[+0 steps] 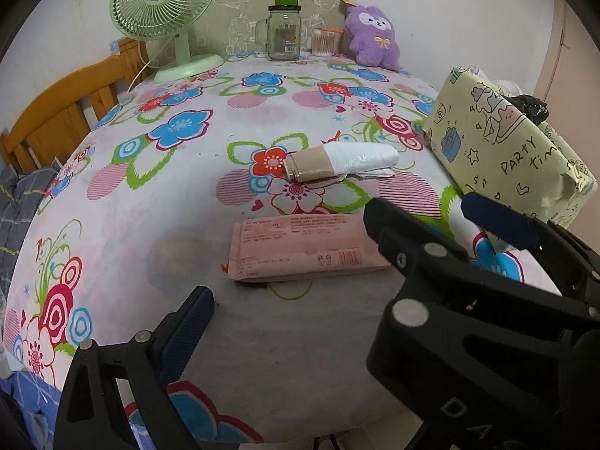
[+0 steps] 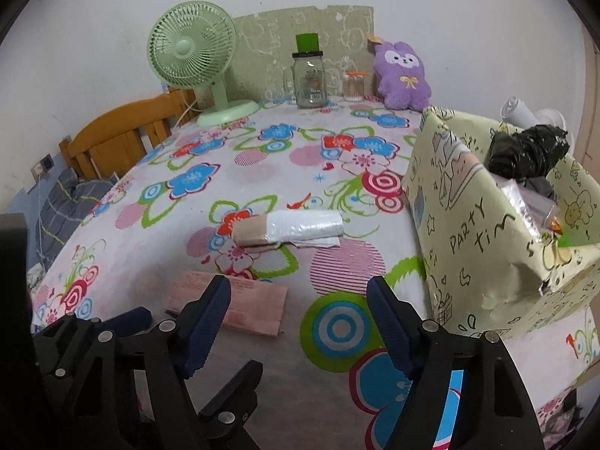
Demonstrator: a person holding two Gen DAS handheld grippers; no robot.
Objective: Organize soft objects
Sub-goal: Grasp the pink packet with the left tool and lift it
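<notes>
A pink flat soft packet [image 1: 303, 251] lies on the flowered table cover, just ahead of my open, empty left gripper [image 1: 285, 311]. It shows in the right wrist view [image 2: 247, 303] behind the left finger of my right gripper [image 2: 300, 315], which is open and empty. A beige-and-white rolled bundle [image 1: 337, 161] [image 2: 288, 228] lies further back at the middle. A purple plush toy [image 1: 373, 37] [image 2: 403, 75] sits at the far edge. A yellow-green "PARTY time" box [image 1: 502, 142] [image 2: 483, 225] stands at the right, holding a black crumpled bag [image 2: 525, 150] and clear packets.
At the back stand a green desk fan [image 1: 165, 11] [image 2: 195, 60], a glass jar mug [image 1: 284, 33] [image 2: 309, 80] and a cotton swab tub [image 1: 324, 42] [image 2: 354, 86]. A wooden bed rail [image 1: 63, 108] [image 2: 120, 131] lies left of the table.
</notes>
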